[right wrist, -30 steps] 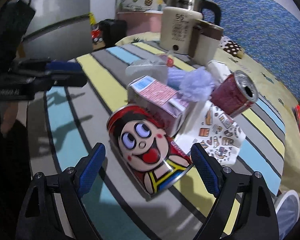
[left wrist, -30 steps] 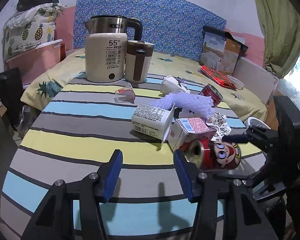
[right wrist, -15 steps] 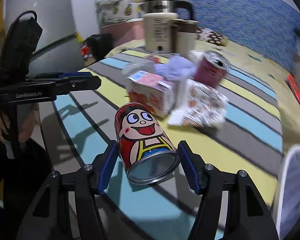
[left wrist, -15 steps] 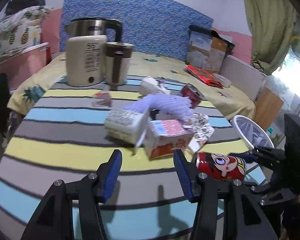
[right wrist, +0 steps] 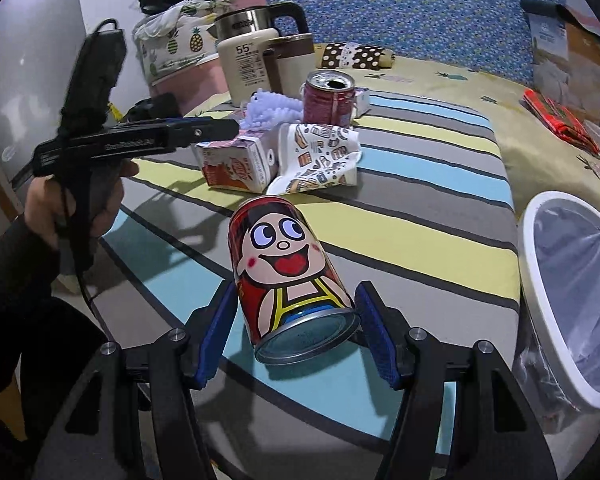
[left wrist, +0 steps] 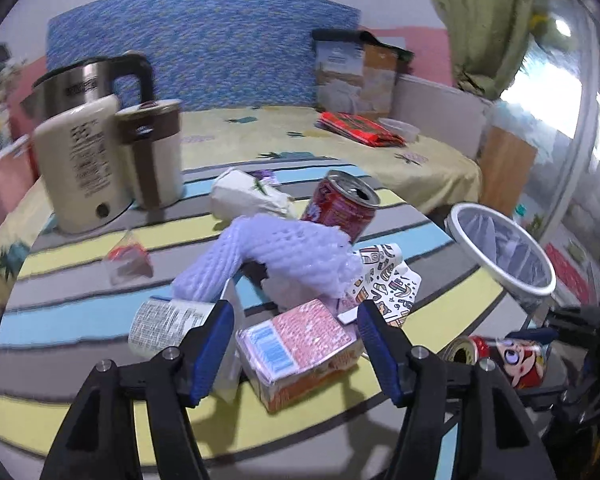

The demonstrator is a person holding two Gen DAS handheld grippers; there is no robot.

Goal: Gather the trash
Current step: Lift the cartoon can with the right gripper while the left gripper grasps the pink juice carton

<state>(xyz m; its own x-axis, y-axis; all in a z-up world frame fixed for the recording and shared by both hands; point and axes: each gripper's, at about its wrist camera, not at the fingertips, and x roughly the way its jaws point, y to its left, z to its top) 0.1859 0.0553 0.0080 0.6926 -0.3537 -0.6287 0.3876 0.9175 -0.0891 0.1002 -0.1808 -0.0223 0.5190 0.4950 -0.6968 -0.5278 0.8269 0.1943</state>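
Observation:
My right gripper (right wrist: pixel 296 336) is shut on a red cartoon-face can (right wrist: pixel 288 268) and holds it above the striped table (right wrist: pixel 420 236). The can also shows in the left wrist view (left wrist: pixel 504 356). A white bin with a clear liner (right wrist: pixel 572 304) stands just right of the can, beside the table edge; it also shows in the left wrist view (left wrist: pixel 500 252). My left gripper (left wrist: pixel 296 344) is open, its jaws on either side of a pink carton (left wrist: pixel 300 344). Behind it lie purple foam netting (left wrist: pixel 284 256), a white carton (left wrist: pixel 168 324), a patterned wrapper (left wrist: pixel 384 284) and a red open can (left wrist: pixel 340 208).
A cream kettle (left wrist: pixel 80 160) and a brown-and-cream cup (left wrist: pixel 152 152) stand at the table's back left. A small clear packet (left wrist: pixel 126 260) and a white crumpled bag (left wrist: pixel 248 196) lie on the table. A bed with boxes (left wrist: pixel 356 76) is behind.
My right gripper closed on the cartoon can, lifted it off the pile and carried it right toward the bin. My left gripper moved forward to the pink carton.

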